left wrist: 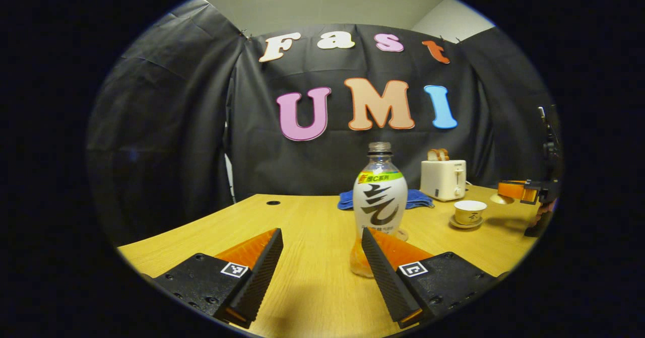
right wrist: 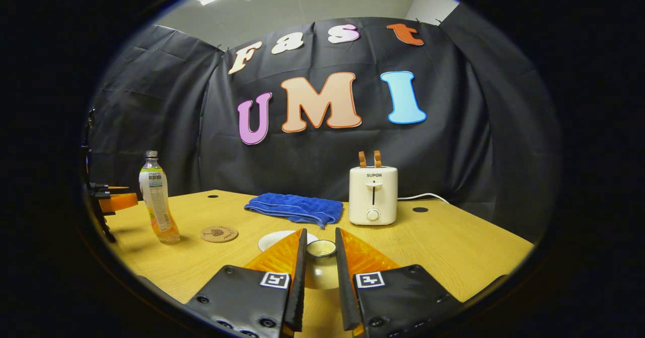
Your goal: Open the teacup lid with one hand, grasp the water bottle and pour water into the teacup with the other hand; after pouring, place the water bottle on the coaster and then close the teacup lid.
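Note:
The water bottle (left wrist: 379, 197) stands upright on the table, white-labelled with orange-tinted liquid at its base. My left gripper (left wrist: 321, 234) is open just short of it, and the right finger overlaps the bottle's foot. The teacup (left wrist: 469, 211) sits uncovered on its saucer, right of the bottle. My right gripper (right wrist: 320, 233) is shut on the knob of the white teacup lid (right wrist: 321, 257), held above the table. From the left gripper view, the right gripper (left wrist: 511, 190) hangs beside the cup. The round coaster (right wrist: 219, 233) lies right of the bottle (right wrist: 157, 202). The left gripper (right wrist: 118, 202) shows at the far left.
A folded blue towel (right wrist: 295, 208) lies at the back of the wooden table (right wrist: 453, 247). A white toaster (right wrist: 373, 194) with two slices in it stands beside the towel, its cord trailing right. The black cloth wall closes off the back.

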